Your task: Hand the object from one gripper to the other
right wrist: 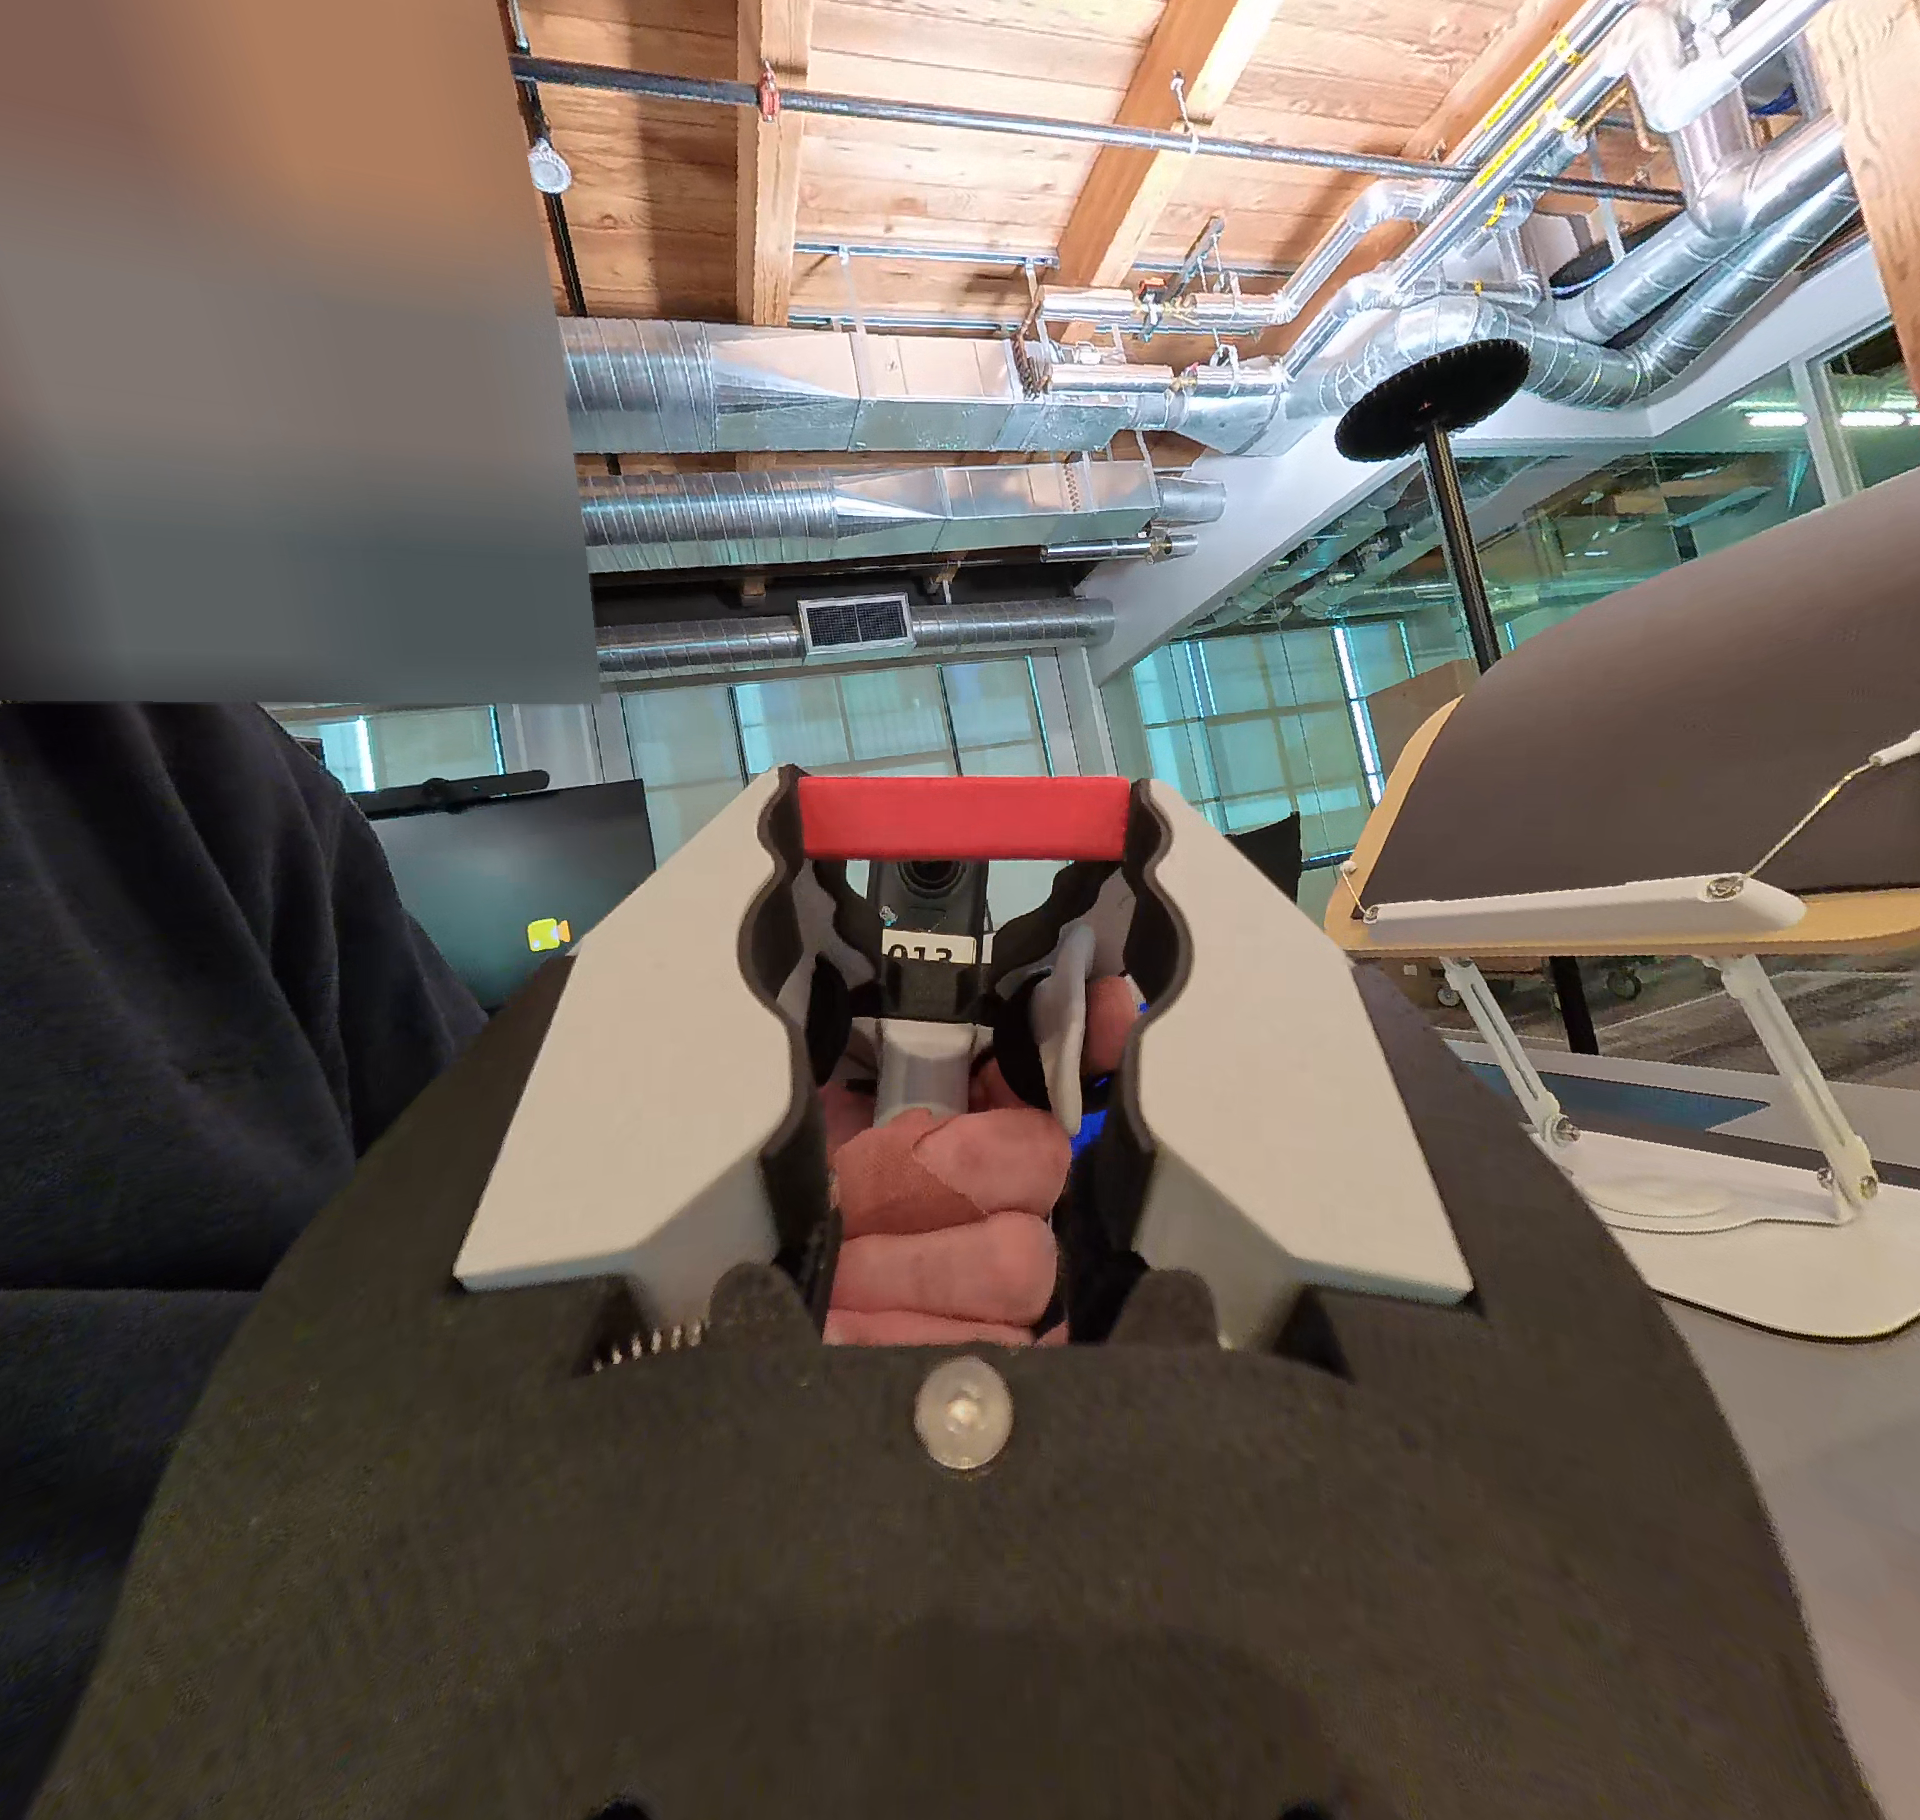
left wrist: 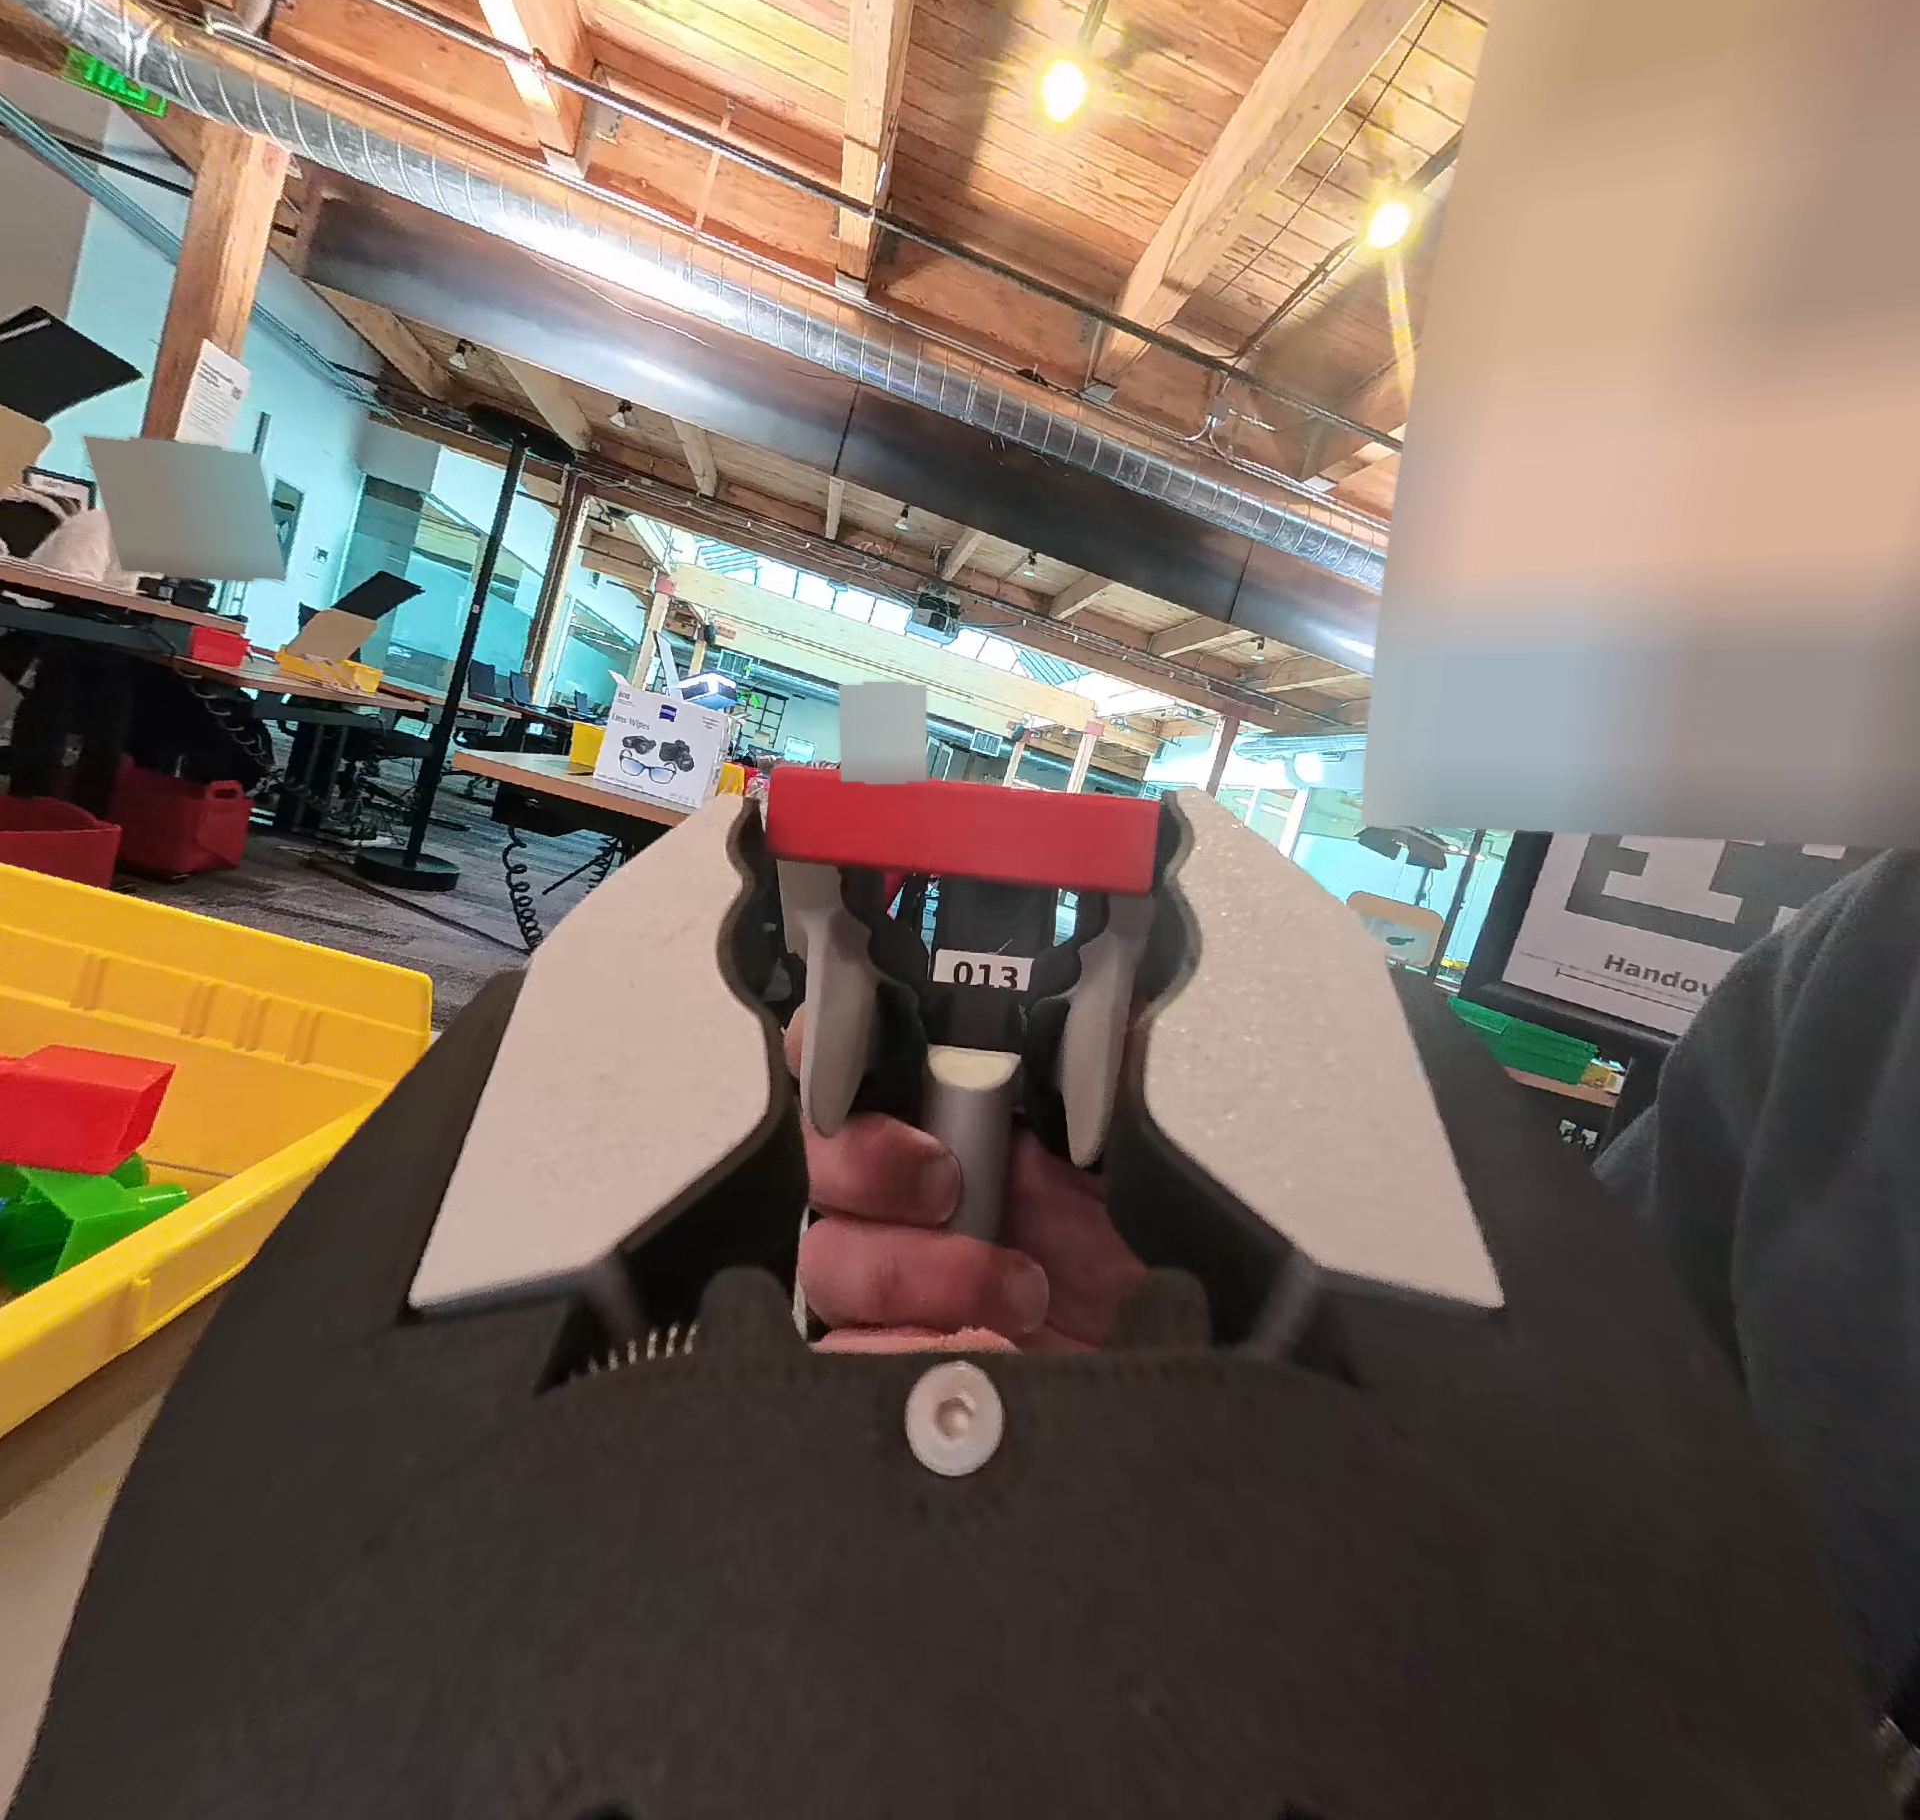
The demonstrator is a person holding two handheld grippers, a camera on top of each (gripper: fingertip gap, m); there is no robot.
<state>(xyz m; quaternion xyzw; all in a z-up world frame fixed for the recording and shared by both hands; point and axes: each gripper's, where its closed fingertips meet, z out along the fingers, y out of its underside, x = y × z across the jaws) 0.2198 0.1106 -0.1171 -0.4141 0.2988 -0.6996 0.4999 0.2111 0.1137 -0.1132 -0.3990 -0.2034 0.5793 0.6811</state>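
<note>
A red rectangular block (left wrist: 961, 835) is held up in the air between the two grippers, which face each other. My left gripper (left wrist: 963, 820) has its grey fingers closed against the block's two ends. The right gripper's fingers (left wrist: 826, 991) reach the block from the far side, with a hand behind them. In the right wrist view the same block (right wrist: 963, 816) spans the tips of my right gripper (right wrist: 963, 804), which is closed on its ends. The left gripper's fingers (right wrist: 1070, 1022) show just behind it.
A yellow bin (left wrist: 208, 1001) with red and green blocks (left wrist: 73, 1147) sits low at the left. A person's dark sleeve (left wrist: 1787, 1199) is at the right, and it also shows in the right wrist view (right wrist: 187, 991). A white stand holding a board (right wrist: 1621, 939) stands at the right. Both grippers' tips are close together, under 4 cm apart.
</note>
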